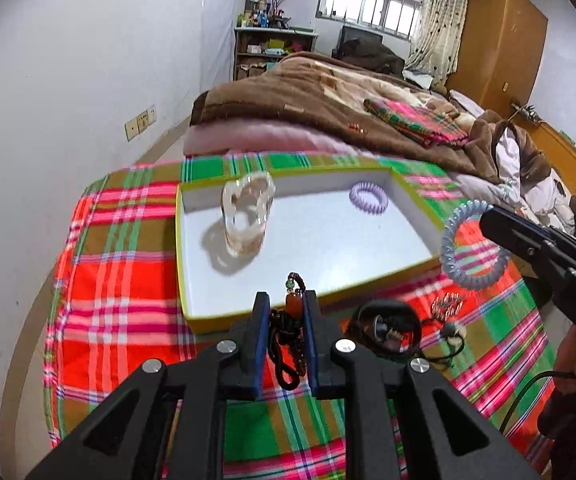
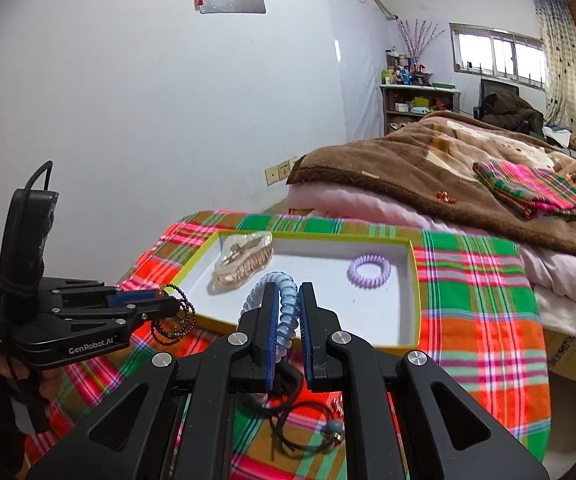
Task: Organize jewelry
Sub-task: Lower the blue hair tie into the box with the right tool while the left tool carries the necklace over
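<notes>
The shallow box with a yellow-green rim and white floor lies on a red, green and pink plaid cloth. Inside it, a clear hair claw clip rests toward the left, and a small purple spiral hair tie lies toward the far right corner.

The left gripper is nearly closed, its two blue-padded fingers pinching a string of dark beads with a green and an orange bead near the top; loops of the string hang below the fingers. It hangs just over the near rim of the box. In the right wrist view the same gripper shows from the side, with the dark beads dangling at the box's near left edge.

The right gripper is clamped on a pale blue spiral hair tie, the coil arching up past the fingertips, above the box's near edge. From the left wrist view, that blue tie hangs off the tip of the right gripper, beside the box's right corner.

On the cloth near the box lie a black cord with a pendant and a small metal hair clip. Beyond the cloth, a brown blanket covers a bed, with a folded plaid cloth on it.
</notes>
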The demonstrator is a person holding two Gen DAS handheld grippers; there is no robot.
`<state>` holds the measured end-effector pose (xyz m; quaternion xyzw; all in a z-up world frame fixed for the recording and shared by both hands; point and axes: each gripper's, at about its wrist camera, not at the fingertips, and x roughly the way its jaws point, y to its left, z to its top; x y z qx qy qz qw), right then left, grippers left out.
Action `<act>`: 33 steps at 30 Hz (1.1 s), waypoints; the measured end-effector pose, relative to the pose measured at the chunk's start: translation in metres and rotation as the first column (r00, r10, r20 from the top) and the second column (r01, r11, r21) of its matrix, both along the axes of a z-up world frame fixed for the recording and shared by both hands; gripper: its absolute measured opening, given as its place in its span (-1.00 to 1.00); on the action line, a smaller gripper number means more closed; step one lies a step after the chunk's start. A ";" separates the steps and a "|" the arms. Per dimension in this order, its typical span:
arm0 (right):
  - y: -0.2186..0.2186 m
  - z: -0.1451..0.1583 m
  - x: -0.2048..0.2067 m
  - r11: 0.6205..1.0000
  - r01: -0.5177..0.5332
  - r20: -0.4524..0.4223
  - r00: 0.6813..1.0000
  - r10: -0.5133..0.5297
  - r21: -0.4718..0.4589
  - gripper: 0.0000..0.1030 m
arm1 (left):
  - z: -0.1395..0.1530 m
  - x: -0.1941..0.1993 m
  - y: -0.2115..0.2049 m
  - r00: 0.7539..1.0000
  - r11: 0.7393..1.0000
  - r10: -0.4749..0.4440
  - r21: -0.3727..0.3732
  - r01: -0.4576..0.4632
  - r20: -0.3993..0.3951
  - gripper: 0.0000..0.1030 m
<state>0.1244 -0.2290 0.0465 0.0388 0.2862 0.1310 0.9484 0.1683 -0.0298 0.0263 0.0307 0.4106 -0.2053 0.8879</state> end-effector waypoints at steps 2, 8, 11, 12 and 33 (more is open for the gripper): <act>-0.001 0.004 0.009 1.000 -0.002 -0.001 1.000 0.002 0.000 -0.80 | 0.006 0.007 0.000 1.000 1.000 0.005 -0.010 -0.005 0.009 -0.68; -0.002 0.005 0.052 1.000 -0.010 -0.045 0.999 0.009 -0.011 -0.80 | 0.014 0.024 0.000 0.999 0.999 0.025 -0.023 -0.025 0.022 -0.68; -0.001 -0.002 0.075 1.000 -0.017 -0.085 0.996 0.017 -0.005 -0.80 | 0.009 0.031 -0.001 0.999 0.999 0.037 -0.034 -0.037 0.006 -0.68; 0.000 -0.005 0.084 1.000 -0.019 -0.102 0.995 0.019 -0.004 -0.80 | 0.007 0.032 -0.002 0.999 0.999 0.041 -0.033 -0.041 0.002 -0.68; 0.025 -0.072 0.180 0.997 -0.077 -0.340 0.938 0.070 -0.007 -0.80 | -0.041 0.063 0.008 0.989 0.994 0.108 -0.001 -0.109 -0.097 -0.68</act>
